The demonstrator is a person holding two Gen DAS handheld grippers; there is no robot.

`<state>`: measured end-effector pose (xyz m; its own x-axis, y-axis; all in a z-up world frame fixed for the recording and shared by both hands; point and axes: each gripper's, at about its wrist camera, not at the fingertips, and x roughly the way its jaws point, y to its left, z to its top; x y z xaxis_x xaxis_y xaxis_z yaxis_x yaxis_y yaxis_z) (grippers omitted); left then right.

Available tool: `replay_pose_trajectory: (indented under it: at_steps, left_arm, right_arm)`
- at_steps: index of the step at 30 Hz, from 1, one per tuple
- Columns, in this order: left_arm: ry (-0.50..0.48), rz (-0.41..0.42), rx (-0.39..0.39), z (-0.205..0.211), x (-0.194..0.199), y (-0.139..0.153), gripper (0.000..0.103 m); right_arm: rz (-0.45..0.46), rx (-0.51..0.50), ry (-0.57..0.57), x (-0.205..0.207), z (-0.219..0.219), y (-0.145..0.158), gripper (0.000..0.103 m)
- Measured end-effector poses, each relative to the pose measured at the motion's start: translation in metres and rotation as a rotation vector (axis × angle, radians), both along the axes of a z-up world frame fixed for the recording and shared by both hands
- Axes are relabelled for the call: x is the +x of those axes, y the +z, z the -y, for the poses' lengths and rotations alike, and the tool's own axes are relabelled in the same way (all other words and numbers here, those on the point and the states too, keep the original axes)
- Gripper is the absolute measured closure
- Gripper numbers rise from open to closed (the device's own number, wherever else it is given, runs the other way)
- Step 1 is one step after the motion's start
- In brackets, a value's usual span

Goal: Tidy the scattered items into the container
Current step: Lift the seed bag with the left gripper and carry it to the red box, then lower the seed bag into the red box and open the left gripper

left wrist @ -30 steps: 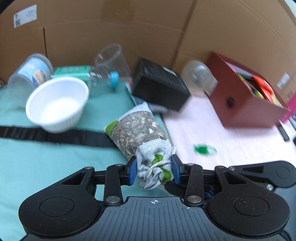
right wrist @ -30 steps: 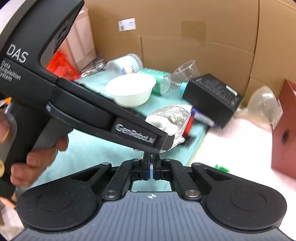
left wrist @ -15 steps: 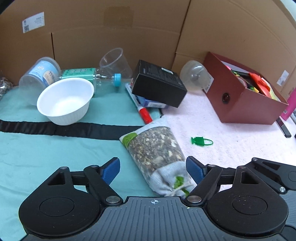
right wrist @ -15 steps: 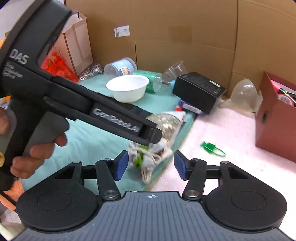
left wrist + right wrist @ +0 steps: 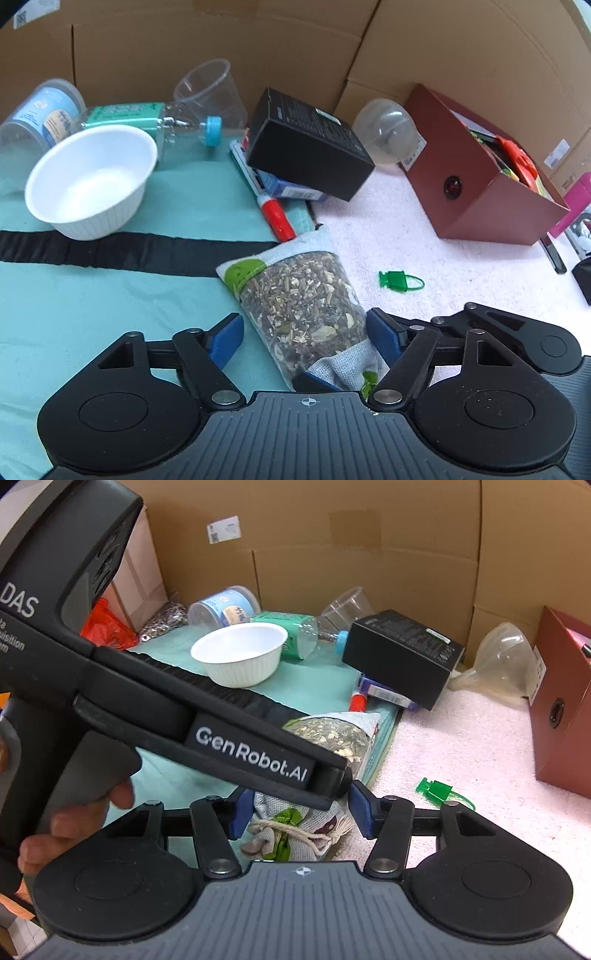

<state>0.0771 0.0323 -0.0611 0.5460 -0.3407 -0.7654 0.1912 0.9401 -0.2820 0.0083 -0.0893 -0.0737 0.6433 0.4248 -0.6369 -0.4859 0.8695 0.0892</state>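
Observation:
A cloth pouch of dried herbs (image 5: 303,306) lies on the edge of the teal mat (image 5: 110,302), its tied neck toward me. My left gripper (image 5: 306,336) is open, its blue pads on either side of the pouch. My right gripper (image 5: 299,814) is open too, straddling the pouch's tied neck (image 5: 295,830) from behind; the left gripper's body (image 5: 166,701) crosses that view and hides much of the pouch. The dark red box (image 5: 484,184), the container, stands at the right on the pink towel (image 5: 424,251) with several items inside.
On the mat lie a white bowl (image 5: 92,181), a clear bottle with a blue cap (image 5: 162,125), a plastic cup (image 5: 210,92), a tub (image 5: 40,114), a black box (image 5: 310,147) and a red-tipped tube (image 5: 275,218). A green tag (image 5: 399,280) lies on the towel. Cardboard walls stand behind.
My left gripper opened and let go of the pouch's neck; the pouch now rests on the mat. My right gripper opened from shut and moved in around the tied neck.

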Motion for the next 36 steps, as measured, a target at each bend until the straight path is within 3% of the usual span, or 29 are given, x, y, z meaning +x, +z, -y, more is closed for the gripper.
replay_pose_trajectory:
  at_steps: [4,10,16,22,31,34,36]
  left_arm:
    - [-0.016,0.016,0.020,0.004,-0.005,0.008,0.037]
    - [-0.041,0.067,0.009,0.023,-0.009,0.033,0.036]
    - [-0.129,0.196,0.009,0.065,0.003,0.077,0.037]
    - [-0.241,0.295,-0.022,0.117,0.039,0.113,0.041]
    - [-0.407,0.318,-0.028,0.200,0.113,0.132,0.040]
    - [-0.405,0.337,0.024,0.223,0.135,0.126,0.041]
    - [-0.376,0.302,0.069,0.231,0.151,0.117,0.041]
  right_arm:
    - [-0.008,0.024,-0.009,-0.002,0.005,0.003,0.052]
    - [0.054,0.027,-0.046,-0.013,0.020,0.021,0.054]
    - [0.181,0.044,-0.153,-0.016,0.054,0.055,0.054]
    - [0.297,0.060,-0.317,0.001,0.097,0.086,0.054]
    - [0.355,0.095,-0.572,0.052,0.157,0.098,0.055]
    - [0.340,0.095,-0.594,0.079,0.171,0.095,0.053]
    - [0.313,0.098,-0.593,0.091,0.177,0.090,0.054]
